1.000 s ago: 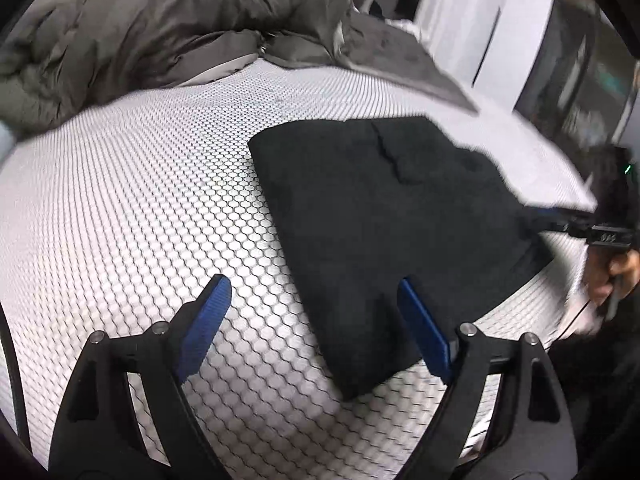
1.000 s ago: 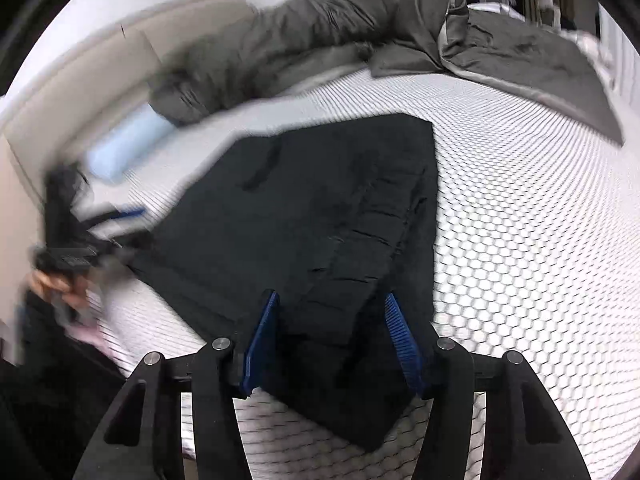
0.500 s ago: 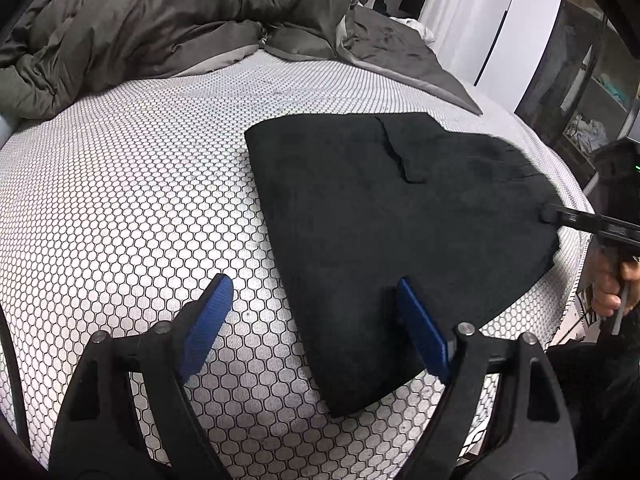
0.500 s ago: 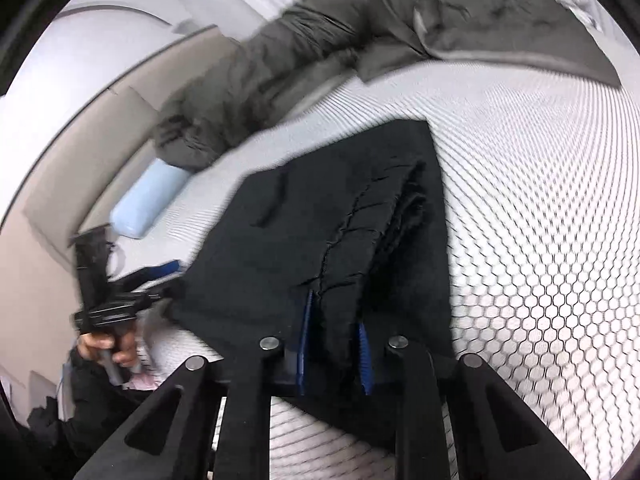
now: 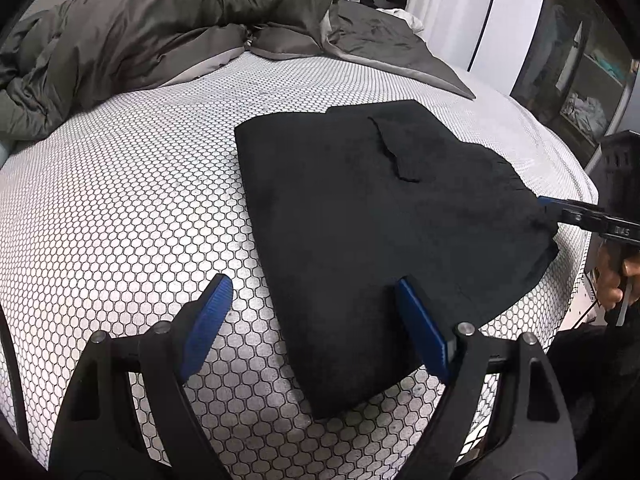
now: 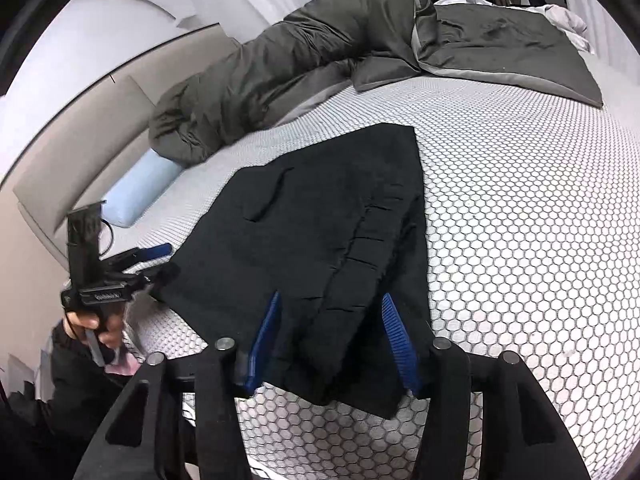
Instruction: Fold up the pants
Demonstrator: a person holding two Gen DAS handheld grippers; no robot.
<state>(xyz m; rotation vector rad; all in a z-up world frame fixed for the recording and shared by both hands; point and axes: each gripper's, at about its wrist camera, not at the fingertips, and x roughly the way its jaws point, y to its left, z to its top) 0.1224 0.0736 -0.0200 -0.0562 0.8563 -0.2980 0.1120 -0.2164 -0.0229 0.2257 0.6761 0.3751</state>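
Your right gripper (image 6: 332, 344) has just been opening, pads straddling the pants (image 6: 320, 220) waistband on the bed (image 6: 520, 240), not pressing. Your left gripper (image 5: 312, 320) gapes, empty. Smooth bunching before folding.

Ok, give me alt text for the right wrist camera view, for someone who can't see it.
Folded black pants lie on a honeycomb-patterned mattress, their gathered near end between the open blue pads of the right gripper, which have just been opening. At left, a hand holds the left gripper beside the pants; a rumpled grey duvet and pale blue pillow lie behind.
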